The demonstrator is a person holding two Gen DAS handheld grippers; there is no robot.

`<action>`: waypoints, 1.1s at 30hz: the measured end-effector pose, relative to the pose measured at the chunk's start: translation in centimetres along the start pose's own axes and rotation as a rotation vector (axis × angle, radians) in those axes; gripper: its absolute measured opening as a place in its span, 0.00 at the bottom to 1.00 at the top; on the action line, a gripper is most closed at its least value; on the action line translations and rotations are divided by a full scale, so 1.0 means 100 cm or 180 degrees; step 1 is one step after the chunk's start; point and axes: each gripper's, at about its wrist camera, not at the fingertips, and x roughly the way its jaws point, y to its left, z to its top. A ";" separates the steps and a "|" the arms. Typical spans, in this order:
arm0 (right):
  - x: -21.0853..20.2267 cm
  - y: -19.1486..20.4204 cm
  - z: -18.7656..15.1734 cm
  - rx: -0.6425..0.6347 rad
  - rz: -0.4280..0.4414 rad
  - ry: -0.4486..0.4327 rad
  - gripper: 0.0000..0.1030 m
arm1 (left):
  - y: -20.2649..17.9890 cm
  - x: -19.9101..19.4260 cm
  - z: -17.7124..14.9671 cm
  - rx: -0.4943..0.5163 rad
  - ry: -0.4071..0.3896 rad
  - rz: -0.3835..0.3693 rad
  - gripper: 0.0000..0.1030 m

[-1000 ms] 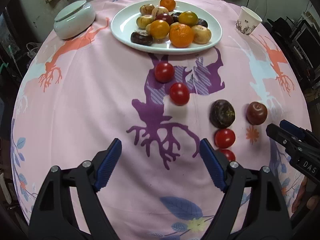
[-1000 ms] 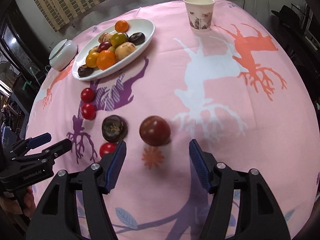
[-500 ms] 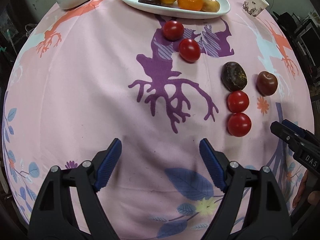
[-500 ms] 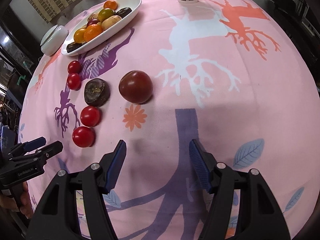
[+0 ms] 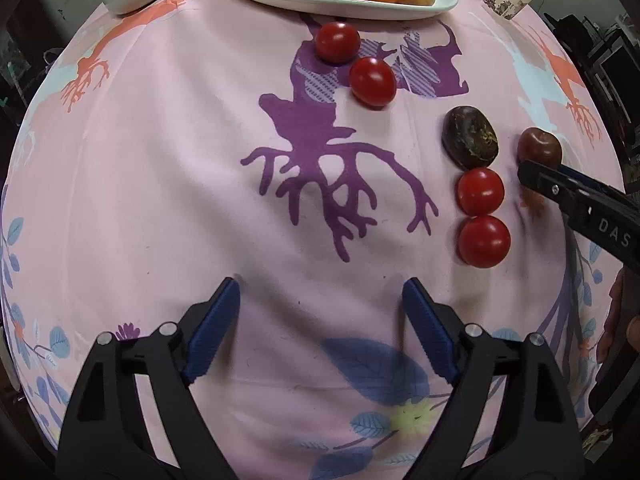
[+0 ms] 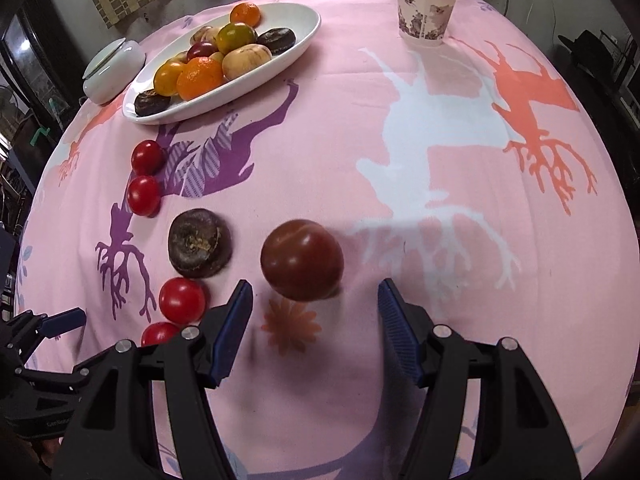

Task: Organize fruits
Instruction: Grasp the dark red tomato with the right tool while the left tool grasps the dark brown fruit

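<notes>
Left gripper jaws wide, opening — nothing between; right gripper jaws closing, empty — dark plum just ahead, untouched.

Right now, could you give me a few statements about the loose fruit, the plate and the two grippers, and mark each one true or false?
1. Four red tomatoes lie loose on the tablecloth. True.
2. The right gripper is clamped on the dark plum. False: its jaws are closing, but the pads stand clear of the plum just ahead of them.
3. The white plate holds no fruit. False: it is piled with oranges and other fruit.
4. The left gripper has nothing between its fingers. True; its jaws are opening.
5. The paper cup lies tipped over. False: it stands upright.
</notes>
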 end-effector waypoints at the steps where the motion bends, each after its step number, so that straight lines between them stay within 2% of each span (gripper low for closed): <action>1: 0.002 0.002 0.003 -0.0048 -0.0012 -0.0003 0.53 | -0.001 0.000 0.000 0.0012 0.0001 0.0005 0.84; 2: 0.004 0.005 0.005 -0.0113 -0.0029 0.0005 0.44 | -0.002 0.001 0.000 0.0024 0.0002 0.0013 0.84; 4: 0.006 0.010 0.009 -0.0241 -0.0042 0.0016 0.38 | -0.003 0.001 0.000 0.0037 0.0005 0.0019 0.85; 13: -0.001 -0.005 -0.001 -0.0028 0.0127 0.0083 0.38 | -0.019 -0.010 0.015 0.0104 -0.0048 -0.0199 0.85; 19: -0.010 -0.018 -0.016 0.0077 0.0195 0.0102 0.38 | -0.047 -0.016 0.042 0.0131 -0.0092 -0.0432 0.84; 23: -0.018 -0.028 -0.026 0.0179 0.0265 0.0037 0.38 | -0.069 -0.014 0.061 0.0196 -0.0154 -0.0415 0.81; 26: -0.021 -0.037 -0.035 0.0232 0.0271 0.0052 0.38 | -0.084 -0.006 0.070 0.0273 -0.0112 -0.0415 0.77; 28: -0.021 -0.043 -0.038 0.0278 0.0264 0.0073 0.38 | -0.092 0.004 0.074 0.0335 -0.0030 -0.0448 0.59; 30: -0.022 -0.048 -0.040 0.0309 0.0282 0.0064 0.38 | -0.097 0.014 0.076 0.0410 0.0073 -0.0401 0.47; 33: -0.024 -0.052 -0.040 0.0338 0.0256 0.0036 0.37 | -0.105 0.016 0.079 0.0514 -0.0022 -0.0286 0.45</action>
